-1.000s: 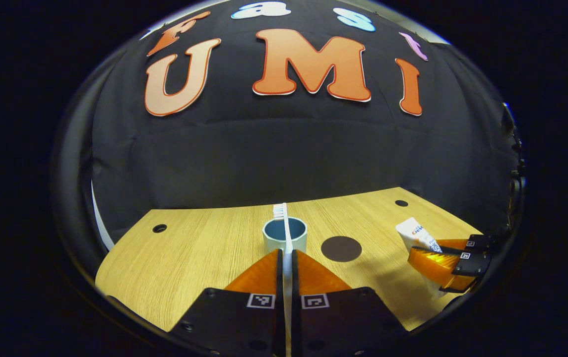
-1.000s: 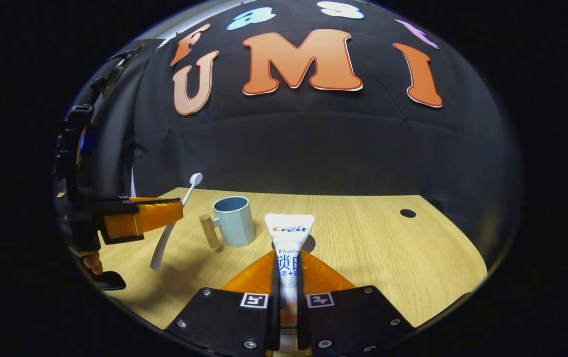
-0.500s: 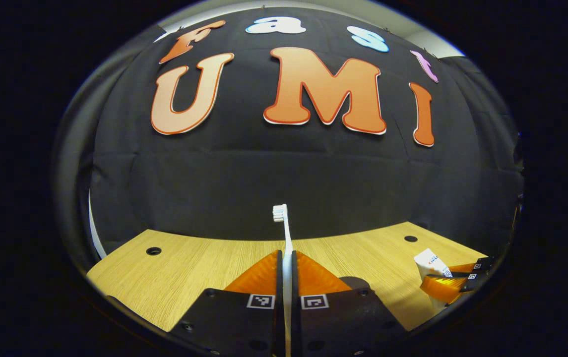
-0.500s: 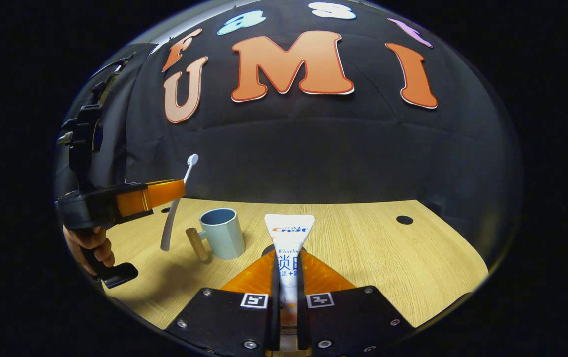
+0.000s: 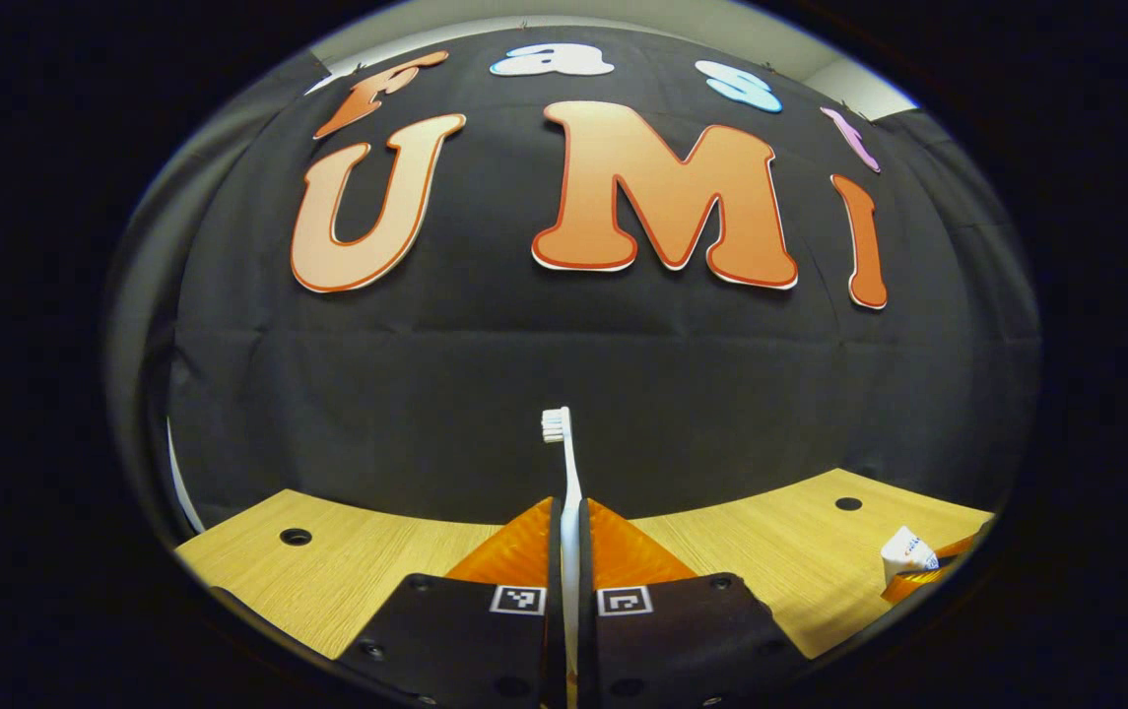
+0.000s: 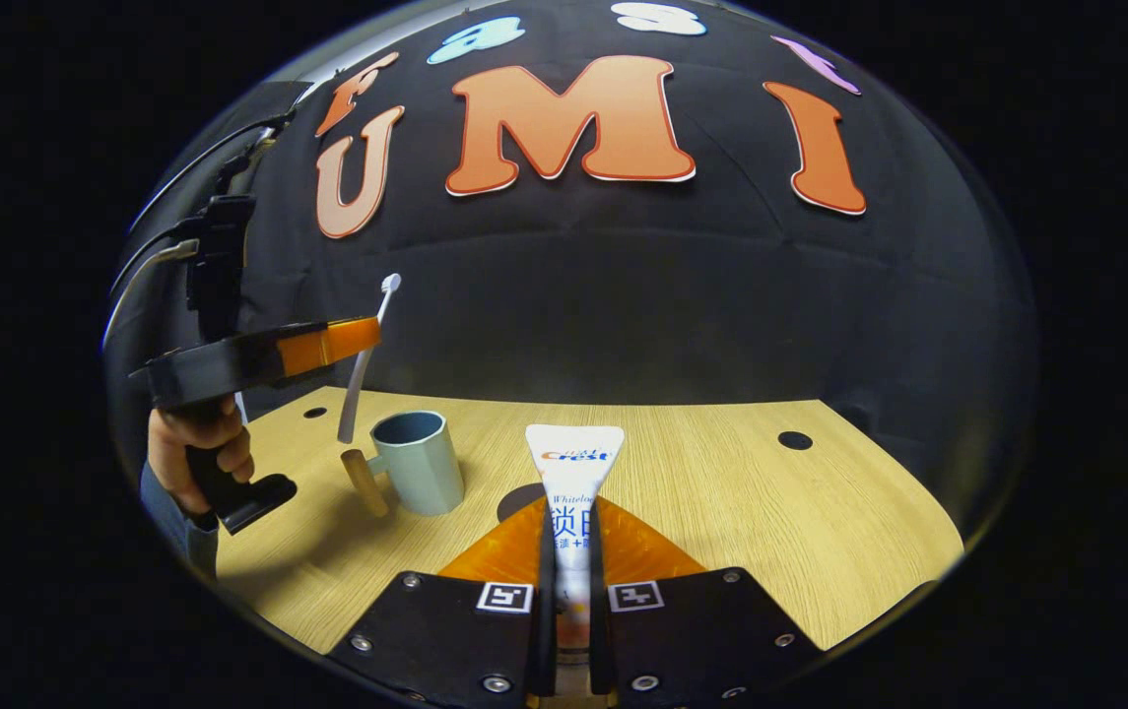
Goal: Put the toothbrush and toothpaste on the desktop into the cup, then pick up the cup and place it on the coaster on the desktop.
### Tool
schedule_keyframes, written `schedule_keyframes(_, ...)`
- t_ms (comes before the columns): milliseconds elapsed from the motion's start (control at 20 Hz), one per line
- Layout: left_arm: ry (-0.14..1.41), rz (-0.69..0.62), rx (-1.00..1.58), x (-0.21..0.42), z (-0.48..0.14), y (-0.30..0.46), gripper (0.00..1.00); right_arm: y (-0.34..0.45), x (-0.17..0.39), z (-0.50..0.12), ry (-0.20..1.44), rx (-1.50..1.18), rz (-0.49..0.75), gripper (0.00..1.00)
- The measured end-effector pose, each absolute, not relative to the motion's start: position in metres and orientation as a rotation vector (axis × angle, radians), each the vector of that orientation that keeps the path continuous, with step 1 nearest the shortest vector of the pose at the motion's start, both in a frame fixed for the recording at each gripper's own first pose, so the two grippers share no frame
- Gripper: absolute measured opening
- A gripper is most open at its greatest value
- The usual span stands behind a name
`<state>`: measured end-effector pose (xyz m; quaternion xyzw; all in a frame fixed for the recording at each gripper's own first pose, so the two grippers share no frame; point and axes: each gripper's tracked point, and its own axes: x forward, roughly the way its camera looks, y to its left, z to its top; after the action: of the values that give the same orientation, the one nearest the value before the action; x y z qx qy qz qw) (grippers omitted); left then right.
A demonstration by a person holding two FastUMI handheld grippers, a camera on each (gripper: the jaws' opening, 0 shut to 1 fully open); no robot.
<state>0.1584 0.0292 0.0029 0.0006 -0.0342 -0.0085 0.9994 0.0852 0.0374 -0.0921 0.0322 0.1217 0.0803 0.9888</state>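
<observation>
Wood-grain worktop [image 6: 721, 492] before a black cloth wall [image 6: 623, 295], with small dark round holes near its edges.

Toothbrush [image 5: 567, 473]: white, held upright and clear of the worktop, bristle head uppermost, its handle clamped between the two orange fingers of the left tool [image 5: 570, 522]. In the right gripper view the same toothbrush [image 6: 366, 364] hangs tilted, its lower tip just above and to the left of the cup, not inside it; the left tool [image 6: 332, 345] grips it at mid-handle, and a hand [image 6: 194, 453] with a blue sleeve holds that tool's black grip.

Toothpaste [image 6: 573, 483]: white tube, flat crimped end pointing forward, its body pinched between the closed fingers of the right tool [image 6: 571, 532] and raised off the worktop. In the left gripper view the end of the toothpaste [image 5: 906, 551] appears at the far right edge, with a sliver of the orange right tool [image 5: 933, 579] below it.

Cup [image 6: 416, 463]: pale blue, faceted, upright on the worktop, open mouth up, a wooden handle [image 6: 364, 483] projecting to its left.

Coaster [image 6: 521, 500]: dark disc lying flat, just right of the cup, largely hidden behind the toothpaste and the right tool's fingers.
</observation>
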Motion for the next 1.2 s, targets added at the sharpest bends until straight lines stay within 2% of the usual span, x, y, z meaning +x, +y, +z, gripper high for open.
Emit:
schedule_keyframes(400,-0.06,-0.046,0.0,0.191,-0.015,0.017,0.05,0.03,0.096,-0.07,0.167,0.068,0.152,0.13)
schedule_keyframes(750,-0.082,-0.044,0.003,0.204,-0.017,0.021,0.05,0.058,0.111,-0.032,0.074,0.065,0.19,0.13)
schedule_keyframes(1050,-0.128,-0.044,-0.034,0.208,-0.007,0.026,0.04,0.058,0.113,-0.036,0.096,0.067,0.186,0.14)
schedule_keyframes(1200,-0.098,-0.056,-0.041,0.213,-0.018,0.021,0.04,0.057,0.112,-0.037,0.104,0.064,0.184,0.13)
